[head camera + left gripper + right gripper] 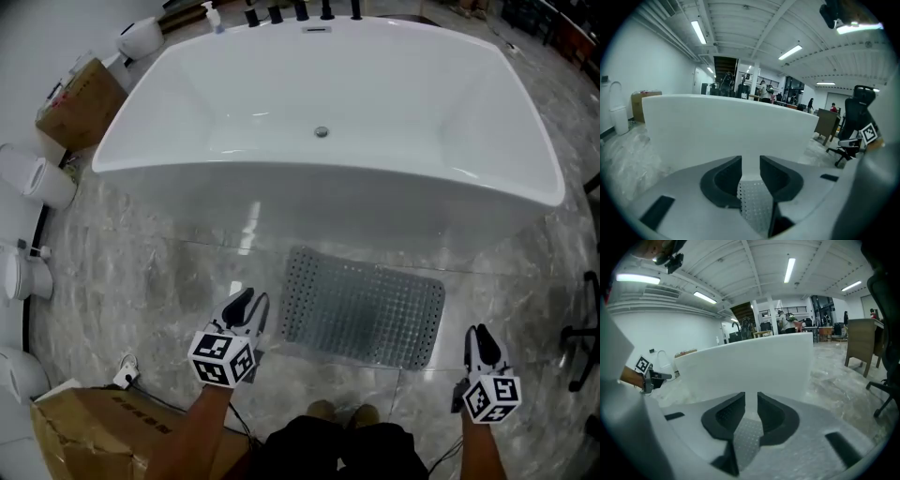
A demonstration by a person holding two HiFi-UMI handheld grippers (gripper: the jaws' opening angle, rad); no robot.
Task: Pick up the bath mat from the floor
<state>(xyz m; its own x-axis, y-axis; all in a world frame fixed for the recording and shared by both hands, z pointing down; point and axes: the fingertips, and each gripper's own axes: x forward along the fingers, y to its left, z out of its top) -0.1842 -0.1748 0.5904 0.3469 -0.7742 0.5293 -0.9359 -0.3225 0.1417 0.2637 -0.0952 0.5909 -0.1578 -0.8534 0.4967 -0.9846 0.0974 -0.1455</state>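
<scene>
Down by the person's feet, the left claw (pixel 249 305) and the right claw (pixel 481 339) hang over the floor (pixel 122 281), each open just a little with nothing in it. The mat (pixel 361 309) lies flat between them and a bit ahead, its long side running left to right. The left claw is nearer, just beside the mat's short edge. Behind the mat stands the tub (pixel 281 84).

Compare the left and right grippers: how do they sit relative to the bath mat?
The left gripper sits by the bath mat's left edge, angled toward it; the right gripper sits off the right edge, pointing straight ahead, nearer the person. Both are open, empty, off the mat.
</scene>
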